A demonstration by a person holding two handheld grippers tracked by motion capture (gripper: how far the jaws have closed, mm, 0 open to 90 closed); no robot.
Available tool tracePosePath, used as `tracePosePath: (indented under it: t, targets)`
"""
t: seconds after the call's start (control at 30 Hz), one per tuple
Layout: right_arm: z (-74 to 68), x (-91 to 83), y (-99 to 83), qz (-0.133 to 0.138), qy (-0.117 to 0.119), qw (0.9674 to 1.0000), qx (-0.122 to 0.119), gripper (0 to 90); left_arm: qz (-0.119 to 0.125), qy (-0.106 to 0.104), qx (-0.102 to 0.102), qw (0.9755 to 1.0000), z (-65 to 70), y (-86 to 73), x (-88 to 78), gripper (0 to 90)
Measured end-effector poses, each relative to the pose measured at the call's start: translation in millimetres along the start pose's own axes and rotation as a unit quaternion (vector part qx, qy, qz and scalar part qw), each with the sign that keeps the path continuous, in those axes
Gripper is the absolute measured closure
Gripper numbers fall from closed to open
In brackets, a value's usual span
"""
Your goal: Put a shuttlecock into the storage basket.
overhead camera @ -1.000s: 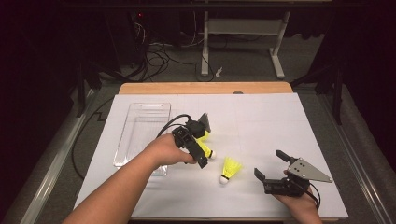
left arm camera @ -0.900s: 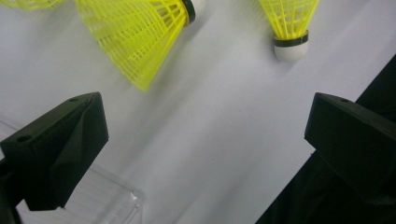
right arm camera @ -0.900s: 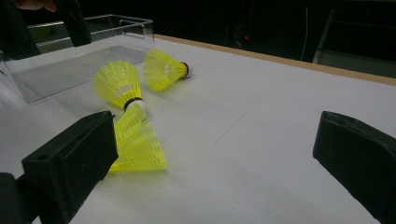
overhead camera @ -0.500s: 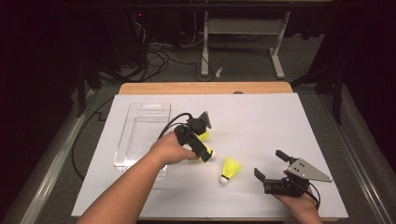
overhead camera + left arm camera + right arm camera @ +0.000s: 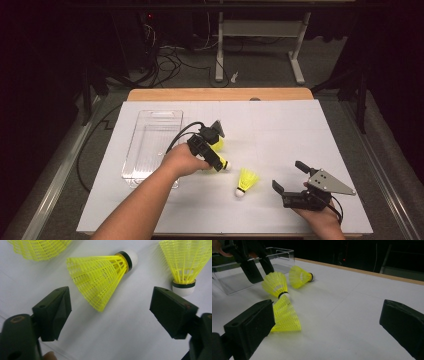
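Observation:
Three yellow shuttlecocks with white corks lie on the white table top. In the left gripper view one shuttlecock (image 5: 100, 277) lies on its side between my left gripper's (image 5: 111, 298) jaws. The jaws have just been closing, but the pads stand clear of its skirt. A second shuttlecock (image 5: 186, 262) rests beyond the right jaw, and a third (image 5: 37, 247) at top left. From above, my left gripper (image 5: 220, 159) points down over the pair (image 5: 218, 145), with the lone shuttlecock (image 5: 247, 181) to its right. My right gripper (image 5: 289, 176) rests open at the near right, empty.
A clear plastic bin (image 5: 150, 147) stands left of the left hand, also seen as the bin (image 5: 234, 277) in the right gripper view. The white sheet (image 5: 310, 130) has free room at the right and back. A wooden table edge (image 5: 220, 94) runs along the far side.
My left gripper has sunk a little toward the shuttlecocks and its jaws have narrowed. The right gripper and the lone shuttlecock have stayed put.

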State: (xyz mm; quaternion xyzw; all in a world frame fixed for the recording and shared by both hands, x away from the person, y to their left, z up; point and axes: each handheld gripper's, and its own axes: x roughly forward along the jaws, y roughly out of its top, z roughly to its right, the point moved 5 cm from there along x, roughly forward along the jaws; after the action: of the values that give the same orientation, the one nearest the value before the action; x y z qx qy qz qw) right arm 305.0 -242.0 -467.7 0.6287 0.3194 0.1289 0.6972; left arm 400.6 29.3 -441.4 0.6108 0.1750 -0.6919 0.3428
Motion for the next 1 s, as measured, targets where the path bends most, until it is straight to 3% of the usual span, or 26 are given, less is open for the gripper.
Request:
tracePosePath:
  t: [0.1,0.23,0.53,0.63,1.0]
  targets:
    - [0.1,0.0,-0.1,0.000,0.000,1.0000,0.000,0.4,0.012,-0.008,-0.008,0.9999,-1.8,0.4,1.3,28.5]
    - [0.0,0.0,0.0,0.000,0.000,1.0000,0.000,0.4,-0.003,-0.013,-0.012,0.9998,-3.1,-2.8,7.3,33.1]
    - [-0.5,0.6,-0.4,-0.002,0.000,1.0000,0.000,0.4,0.011,-0.026,-0.016,0.9995,-7.5,-5.8,9.4,46.7]
    - [-0.5,0.8,-0.5,-0.002,0.000,1.0000,0.000,0.4,0.011,-0.021,-0.017,0.9996,-8.2,-5.5,10.4,44.9]
    - [-0.4,0.6,-0.5,-0.002,0.000,1.0000,-0.001,0.4,0.010,-0.021,-0.015,0.9996,-9.4,-4.8,13.1,60.1]
